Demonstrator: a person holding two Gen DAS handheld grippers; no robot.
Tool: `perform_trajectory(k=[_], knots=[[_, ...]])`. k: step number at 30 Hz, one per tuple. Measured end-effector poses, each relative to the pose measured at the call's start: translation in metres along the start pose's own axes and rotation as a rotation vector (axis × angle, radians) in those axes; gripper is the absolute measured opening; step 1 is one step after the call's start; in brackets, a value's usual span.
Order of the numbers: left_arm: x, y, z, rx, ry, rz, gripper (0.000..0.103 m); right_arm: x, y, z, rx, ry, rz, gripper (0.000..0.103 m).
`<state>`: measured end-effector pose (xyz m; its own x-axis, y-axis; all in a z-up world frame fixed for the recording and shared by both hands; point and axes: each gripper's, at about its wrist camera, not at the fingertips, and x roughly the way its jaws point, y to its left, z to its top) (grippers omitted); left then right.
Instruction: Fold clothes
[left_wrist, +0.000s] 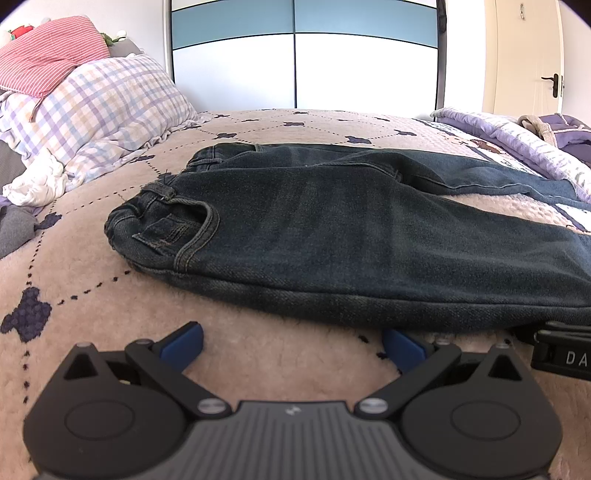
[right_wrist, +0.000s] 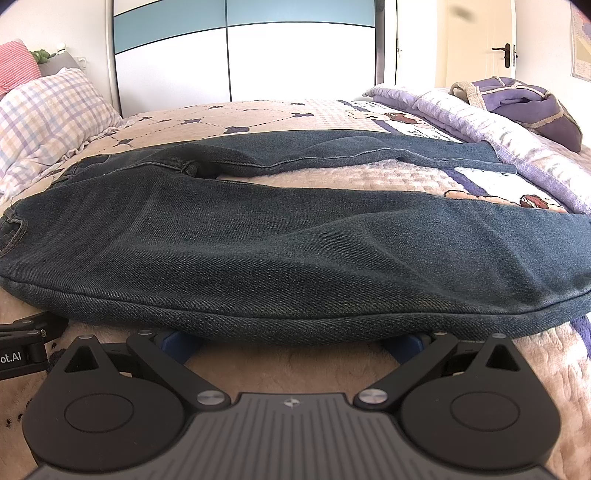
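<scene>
Because the jeans (left_wrist: 332, 236) had been laid out flat across the bed (left_wrist: 110, 317), waistband toward nine o'clock and legs running off toward three, both pairs of tongs could come at them from the near long edge, and that seemed to be the reason for the arrangement. The legs lay apart, the far one angling away toward two o'clock so that a wedge of quilted bedspread showed between them; I judged a first fold would bring one leg over the other, and the near leg's edge was the natural place to take hold.

The left tongs (left_wrist: 293, 345) stood spread as wide as they went, nothing between the blue pads (left_wrist: 184, 343), low over the bedspread just short of the denim hem at twelve o'clock, near the hip and pocket end. The right tongs (right_wrist: 291, 341) were equally wide and empty, their tips tucked just under the rolled edge of the near leg, further along toward the knee. Whether those pads touched the cloth I could not tell; the denim hid them.

Both tools tilted downward, which made sense for sliding a lower finger beneath the fabric. A checked pillow (left_wrist: 103, 110) sat at ten o'clock and a purple garment (right_wrist: 532, 103) at two, both well apart from the jeans. No fold had yet been made.
</scene>
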<state>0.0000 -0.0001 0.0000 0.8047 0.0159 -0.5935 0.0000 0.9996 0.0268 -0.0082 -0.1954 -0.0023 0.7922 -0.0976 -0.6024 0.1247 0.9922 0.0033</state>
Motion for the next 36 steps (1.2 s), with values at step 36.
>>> perform_trajectory(k=[36], knots=[[-0.0004,0.0027,0.0014,-0.011,0.003,-0.016,0.103,0.0020,0.0000,-0.0007,-0.001,-0.001,-0.001,0.103]])
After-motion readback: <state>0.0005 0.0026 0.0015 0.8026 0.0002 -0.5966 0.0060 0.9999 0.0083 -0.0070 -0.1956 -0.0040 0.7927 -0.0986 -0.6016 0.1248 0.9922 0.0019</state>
